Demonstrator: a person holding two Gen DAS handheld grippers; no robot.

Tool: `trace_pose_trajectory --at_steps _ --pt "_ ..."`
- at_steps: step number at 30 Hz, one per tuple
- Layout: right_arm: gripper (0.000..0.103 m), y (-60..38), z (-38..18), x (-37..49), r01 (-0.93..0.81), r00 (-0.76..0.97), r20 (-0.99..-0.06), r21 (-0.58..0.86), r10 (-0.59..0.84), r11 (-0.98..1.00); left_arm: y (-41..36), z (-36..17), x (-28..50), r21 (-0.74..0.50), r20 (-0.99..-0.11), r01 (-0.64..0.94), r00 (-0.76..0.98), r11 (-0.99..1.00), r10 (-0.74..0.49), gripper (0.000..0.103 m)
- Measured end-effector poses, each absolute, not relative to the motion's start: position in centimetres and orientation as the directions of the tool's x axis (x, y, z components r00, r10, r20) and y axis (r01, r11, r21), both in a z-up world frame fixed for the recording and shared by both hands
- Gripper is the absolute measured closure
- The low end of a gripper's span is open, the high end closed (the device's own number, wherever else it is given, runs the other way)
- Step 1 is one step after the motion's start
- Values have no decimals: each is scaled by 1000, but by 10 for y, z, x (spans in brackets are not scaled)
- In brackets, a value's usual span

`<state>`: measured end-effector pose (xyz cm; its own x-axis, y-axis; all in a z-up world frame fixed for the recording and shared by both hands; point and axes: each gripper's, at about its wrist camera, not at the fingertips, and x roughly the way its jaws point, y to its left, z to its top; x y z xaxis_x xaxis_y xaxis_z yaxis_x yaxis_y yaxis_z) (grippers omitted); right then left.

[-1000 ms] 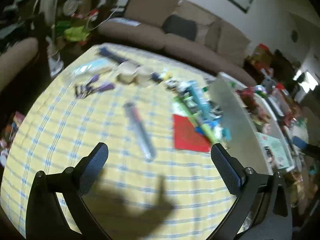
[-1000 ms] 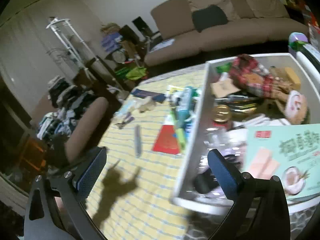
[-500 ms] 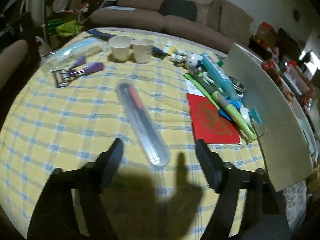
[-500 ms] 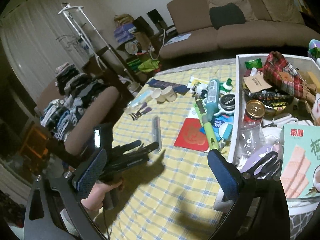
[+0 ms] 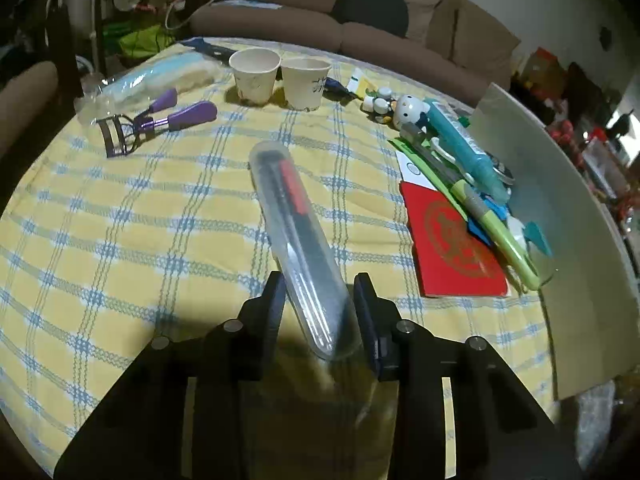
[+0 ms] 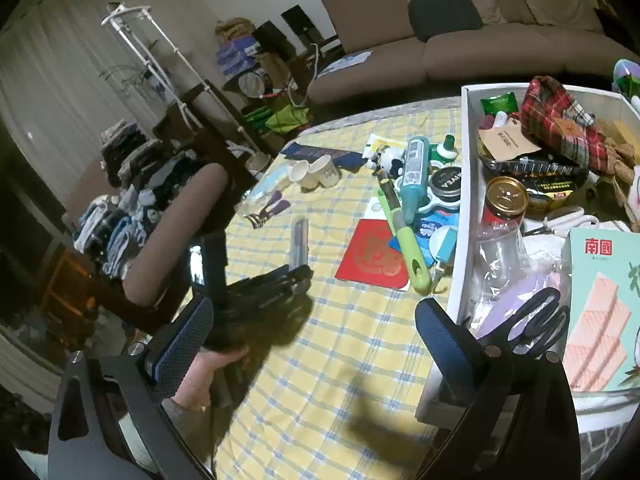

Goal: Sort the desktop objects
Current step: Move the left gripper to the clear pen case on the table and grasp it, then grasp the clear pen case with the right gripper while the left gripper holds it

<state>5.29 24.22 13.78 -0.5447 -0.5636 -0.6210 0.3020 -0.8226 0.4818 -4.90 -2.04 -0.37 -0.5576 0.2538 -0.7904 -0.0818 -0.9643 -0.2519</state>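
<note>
1. The left tongs point(image 5: 318, 294) are closing around the near end of the clear pen case point(image 5: 298, 240), which lies between their two black fingers point(image 5: 274, 300); whether the pads press on it yet I cannot tell.
2. The pen case rests on the yellow checked desk point(image 5: 120, 240), its far end pointing toward the two paper cups point(image 5: 280, 78).
3. Left of the pen case lies a purple eyelash curler point(image 5: 156, 120); right of it lies a red envelope point(image 5: 452, 244).
4. Past the red envelope, farther right of the pen case, a green-handled tool point(image 5: 496, 232) and a teal tube point(image 5: 464, 148) lie against the wall of a white box point(image 6: 466, 184).
5. The right tongs point(image 6: 312, 336) stand wide apart and hold nothing, hovering over the desk nearer the camera than the pen case point(image 6: 300, 240).
6. In the right wrist view, a hand point(image 6: 212, 376) grips the handle of the left tongs point(image 6: 296, 278).
</note>
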Motion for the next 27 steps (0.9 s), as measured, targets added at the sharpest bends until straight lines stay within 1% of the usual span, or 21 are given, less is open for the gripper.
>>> trace_pose_trajectory --at_steps 5,9,13,15,16,17,18,19,22,23,25,27 --pt "0 232 137 53 318 -539 -628 466 -561 -826 -29 -2 -35 -300 -795 -97 -525 -949 305 73" --pt "1 196 131 32 351 -483 -674 435 -559 -829 -34 -2 -20 -317 -799 -127 -498 -940 336 74" --pt "1 159 109 -10 325 -421 -681 503 -599 -801 -43 -3 -13 -364 -788 -128 -486 -923 378 74" --pt "3 141 90 -37 308 -370 -681 552 -632 -775 -44 -3 -12 -371 -787 -133 -480 -919 387 74" --pt "10 132 78 -50 286 -340 -682 581 -648 -762 -44 -3 -12 -369 -788 -137 -478 -919 388 74" --pt "21 126 66 -62 264 -311 -679 611 -665 -747 -44 -3 -12 -368 -788 -142 -477 -919 389 74" --pt "28 118 49 -76 228 -273 -682 640 -679 -734 -45 -3 -12 -377 -786 -143 -474 -915 398 74" --pt "37 113 36 -86 199 -246 -689 653 -682 -731 -47 -4 -12 -388 -783 -141 -472 -911 406 74" --pt "39 102 3 -105 138 -193 -720 653 -667 -745 -56 -6 -15 -436 -770 -132 -457 -890 445 76" --pt "41 100 -4 -108 132 -180 -718 660 -672 -740 -58 -7 -15 -444 -769 -125 -455 -887 449 80" --pt "41 98 -7 -111 154 -200 -698 671 -688 -726 -64 -9 -16 -472 -758 -119 -451 -873 471 81" --pt "42 94 -5 -114 174 -196 -712 652 -675 -738 -68 -10 -17 -490 -749 -119 -448 -863 487 82"
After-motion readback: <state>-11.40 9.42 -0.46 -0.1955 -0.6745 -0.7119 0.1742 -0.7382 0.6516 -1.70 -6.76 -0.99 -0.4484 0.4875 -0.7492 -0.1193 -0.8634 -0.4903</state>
